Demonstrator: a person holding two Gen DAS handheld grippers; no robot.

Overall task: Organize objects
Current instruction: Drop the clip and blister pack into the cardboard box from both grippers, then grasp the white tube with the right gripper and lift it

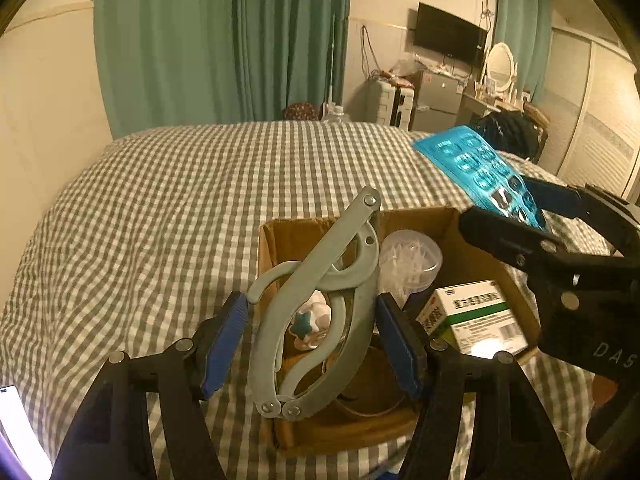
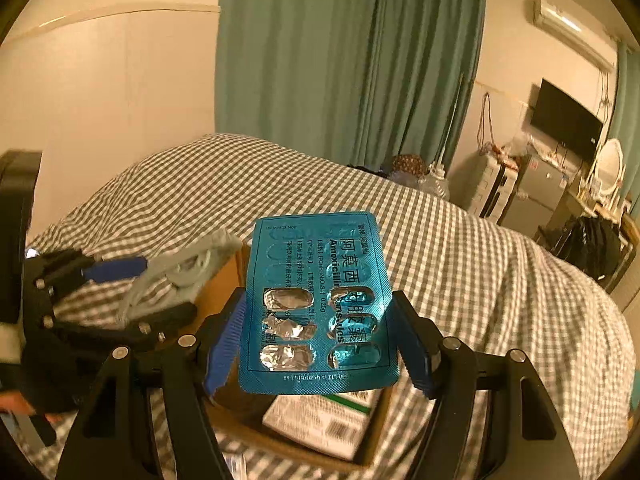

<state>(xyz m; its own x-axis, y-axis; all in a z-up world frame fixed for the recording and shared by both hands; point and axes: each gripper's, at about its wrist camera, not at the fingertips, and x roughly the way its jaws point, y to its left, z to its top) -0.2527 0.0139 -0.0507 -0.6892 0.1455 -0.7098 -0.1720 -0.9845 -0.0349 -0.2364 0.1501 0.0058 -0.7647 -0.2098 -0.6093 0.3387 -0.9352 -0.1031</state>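
Note:
My left gripper (image 1: pixel 312 336) is shut on a grey folding hanger (image 1: pixel 320 304) and holds it over an open cardboard box (image 1: pixel 472 236) on the bed. My right gripper (image 2: pixel 320 336) is shut on a blue blister pack of capsules (image 2: pixel 316 280), held tilted above the box's right side; the pack also shows in the left wrist view (image 1: pixel 476 168). Inside the box lie a white and green medicine carton (image 1: pixel 476 316), a clear round tub (image 1: pixel 412 260) and a small white item with a teal star (image 1: pixel 308 320). The left gripper and hanger (image 2: pixel 184 268) show in the right wrist view.
The box sits on a grey checked bedspread (image 1: pixel 168 200). A lit phone (image 1: pixel 16 432) lies at the bed's near left edge. Green curtains (image 1: pixel 216 40), a TV (image 1: pixel 448 36), a small fridge (image 1: pixel 436 100) and a dresser with a mirror (image 1: pixel 500 64) stand beyond the bed.

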